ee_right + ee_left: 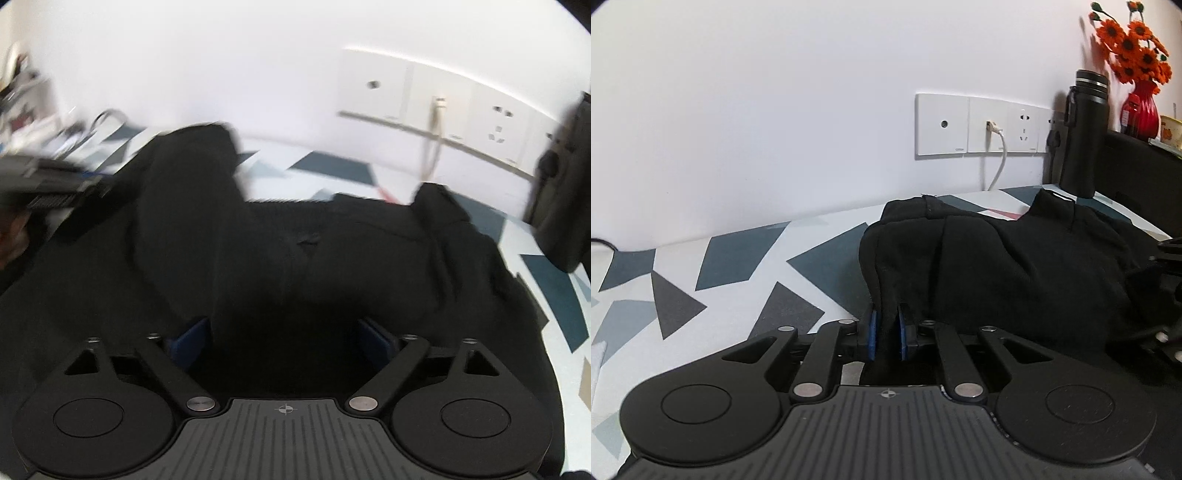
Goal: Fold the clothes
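Your left gripper (886,338) pinches an edge of the crumpled black knit garment (997,266) on the geometric-patterned table (738,266), while your right gripper (282,341) gapes over it, so pulling one-handed risks bunching.

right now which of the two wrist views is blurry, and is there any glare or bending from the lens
Right wrist view: motion-smeared, the wall sockets and black garment soft-edged. Left wrist view: sharp, the left gripper crisply shut on the garment's edge, orange flowers clear. Both: fisheye curves the wall line and darkens the corners; no strong glare, only the garment's folds lost in black.
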`<state>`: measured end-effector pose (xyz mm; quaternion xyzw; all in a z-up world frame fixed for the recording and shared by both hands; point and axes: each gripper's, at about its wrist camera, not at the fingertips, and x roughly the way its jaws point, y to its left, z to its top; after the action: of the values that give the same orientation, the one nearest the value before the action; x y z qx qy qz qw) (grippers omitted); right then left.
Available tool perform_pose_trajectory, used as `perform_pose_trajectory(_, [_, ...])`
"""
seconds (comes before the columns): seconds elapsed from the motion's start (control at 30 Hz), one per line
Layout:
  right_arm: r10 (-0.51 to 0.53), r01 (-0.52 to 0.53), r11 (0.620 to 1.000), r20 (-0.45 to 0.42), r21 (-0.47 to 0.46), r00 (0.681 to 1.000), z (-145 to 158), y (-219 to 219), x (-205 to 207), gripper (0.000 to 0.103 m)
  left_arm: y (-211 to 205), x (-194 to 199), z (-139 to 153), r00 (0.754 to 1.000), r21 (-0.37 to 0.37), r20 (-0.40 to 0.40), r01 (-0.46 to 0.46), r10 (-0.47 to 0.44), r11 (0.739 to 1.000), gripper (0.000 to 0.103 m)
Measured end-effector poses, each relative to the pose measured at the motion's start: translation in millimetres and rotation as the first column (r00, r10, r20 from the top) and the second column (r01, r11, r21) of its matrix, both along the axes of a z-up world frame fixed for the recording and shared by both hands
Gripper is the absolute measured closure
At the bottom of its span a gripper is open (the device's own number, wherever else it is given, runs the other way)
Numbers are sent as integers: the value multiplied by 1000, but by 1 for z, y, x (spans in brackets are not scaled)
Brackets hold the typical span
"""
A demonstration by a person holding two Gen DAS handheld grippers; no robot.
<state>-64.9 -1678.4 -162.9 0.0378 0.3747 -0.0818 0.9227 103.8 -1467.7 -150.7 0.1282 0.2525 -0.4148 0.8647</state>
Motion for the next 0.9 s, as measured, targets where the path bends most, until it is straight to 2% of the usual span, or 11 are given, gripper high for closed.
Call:
perform_pose_trajectory(0.03, [-22, 22, 1000, 13, 6, 1000, -1, -6, 1, 29, 1, 0, 0, 1000, 0, 4, -11, 11, 1000, 51])
perform_pose_trajectory(0.07, [-45, 44, 999, 26, 13, 999, -2, -13, 1, 34, 2, -2, 2, 1000, -12, 13, -13, 13, 1000, 36])
perform_pose_trajectory(0.2, [-184, 182, 983, 62, 33, 981, -4, -40, -4, 48, 15, -8, 18, 1000, -90, 0, 29, -29, 996, 34])
perform_pose_trajectory(0.4, [-410, 410, 912, 70, 7, 910, -6, -63, -33, 51, 61, -27, 47, 998, -128, 49, 30, -24, 991, 25])
perform_pose_trajectory(0.6, [-563, 565, 825, 68, -12, 824, -8, -68, -71, 51, 118, -46, 54, 996, -82, 92, 18, -10, 996, 22])
perform_pose_trajectory(0.7, [-623, 624, 781, 67, -8, 780, -9, -72, -86, 48, 153, -60, 54, 991, -63, 131, 28, -20, 998, 16])
perform_pose_trajectory(0.83, [-646, 647, 762, 58, -1, 761, -9, -74, -88, 44, 194, -84, 49, 978, -14, 206, 43, -40, 999, 13])
perform_pose_trajectory(0.9, [-648, 649, 761, 57, -6, 760, -7, -71, -87, 42, 212, -92, 46, 976, 5, 213, 39, -39, 999, 13])
